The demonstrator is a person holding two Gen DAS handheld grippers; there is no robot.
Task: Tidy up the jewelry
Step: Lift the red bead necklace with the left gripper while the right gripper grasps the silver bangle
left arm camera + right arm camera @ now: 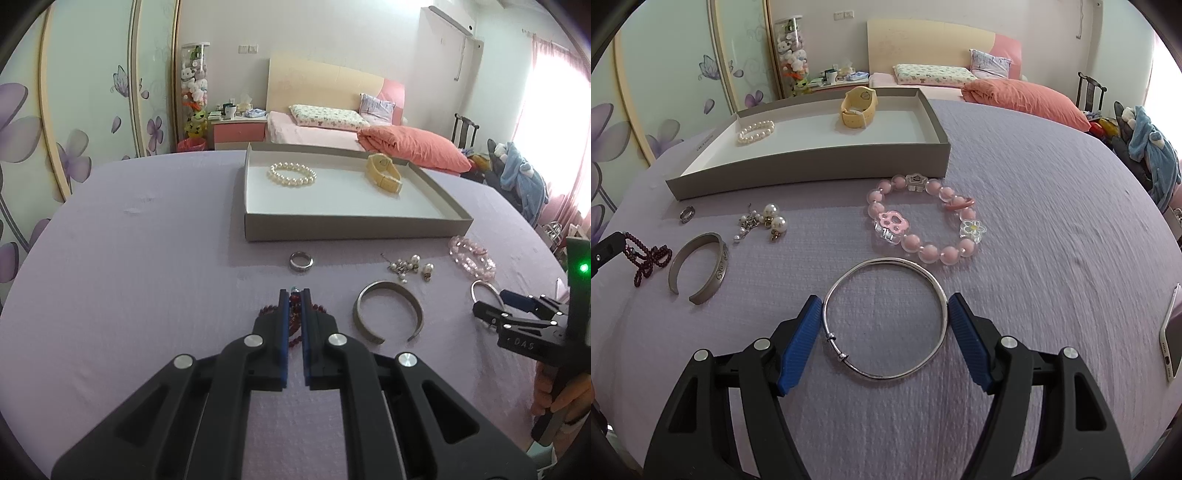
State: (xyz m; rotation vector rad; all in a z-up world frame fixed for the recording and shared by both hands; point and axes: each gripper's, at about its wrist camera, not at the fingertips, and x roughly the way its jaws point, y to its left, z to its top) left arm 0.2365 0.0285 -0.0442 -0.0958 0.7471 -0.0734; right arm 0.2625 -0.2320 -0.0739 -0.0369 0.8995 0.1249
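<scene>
— While the left gripper [294, 295] pinches the dark red bead string [294, 310] between pressed-together pads, where does the tray [354, 225] lie from it?

— Straight ahead and a little right in the left wrist view, its long side across the gripper's line, pearl bracelet [292, 174] and yellow watch [384, 172] already inside. The gripper tilts down toward the cloth; beads trail to both sides.

— And the right wrist view?

— The right gripper [884, 299] stands spread, angled down, with the thin silver bangle [886, 319] lying flat between the pads, which seem just at its rim. I'd judge it not yet lifted. The tray sits ahead and left there.
</scene>
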